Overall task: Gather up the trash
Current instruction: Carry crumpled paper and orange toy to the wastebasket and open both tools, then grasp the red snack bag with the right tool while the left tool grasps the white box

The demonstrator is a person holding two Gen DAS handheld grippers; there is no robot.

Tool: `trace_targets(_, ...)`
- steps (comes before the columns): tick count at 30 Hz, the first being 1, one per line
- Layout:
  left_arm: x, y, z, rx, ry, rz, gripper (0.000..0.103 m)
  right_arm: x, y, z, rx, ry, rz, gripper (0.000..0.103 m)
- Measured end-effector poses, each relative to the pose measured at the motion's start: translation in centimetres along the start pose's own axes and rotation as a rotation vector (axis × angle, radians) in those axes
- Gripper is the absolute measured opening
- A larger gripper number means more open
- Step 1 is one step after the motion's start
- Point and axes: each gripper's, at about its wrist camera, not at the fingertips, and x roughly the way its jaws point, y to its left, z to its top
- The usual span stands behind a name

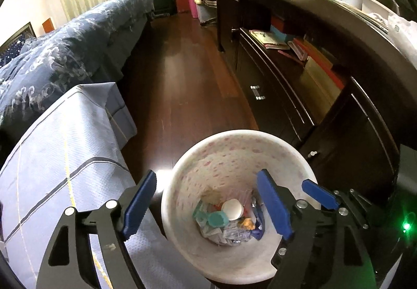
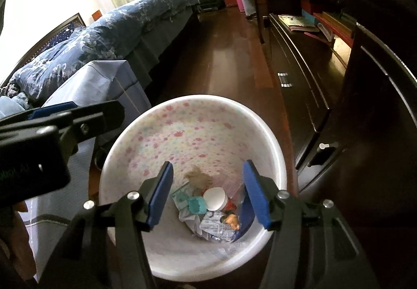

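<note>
Dark wooden flooring [image 1: 182,96] is seen beneath a flower-printed wastebasket [image 2: 182,127] (trash inside), over which left gripper [image 1: 208,206] and right gripper [image 2: 208,195] are held spread, empty

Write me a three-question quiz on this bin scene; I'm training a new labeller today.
1. True or false: the left claw holds a piece of trash.
2. Where does the white cap lie: A on the floor, B in the waste bin, C on the bed?
3. What colour is the small lid beside the white cap?

Key: 1 false, both claws are open and empty; 2 B; 3 teal.
</note>
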Motion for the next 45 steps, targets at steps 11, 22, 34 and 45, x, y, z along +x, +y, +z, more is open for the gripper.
trace_targets(11, -5.6, 3.0, -2.2, -0.040, -0.091, 0.026, 0.088, -5.8, 3.5, 0.6, -0.094, -0.096, -0.052, 0.063)
trace_targets(22, -12.8, 15.3, -9.6, -0.219, -0.164, 0.259, 0.099, -11.5, 16.1, -2.0, -0.359, -0.157, 0.117, 0.074)
trace_targets(34, -12.8, 31.6, -16.8, -0.498, -0.083, 0.375, 0.096, -11.2, 28.3, -5.8, -0.575, -0.094, 0.227, 0.074)
trace_targets(45, -11.4, 35.6, -17.3, -0.484, -0.069, 0.398, 0.094, -10.3, 34.1, -7.2, -0.668, -0.058, 0.289, 0.074)
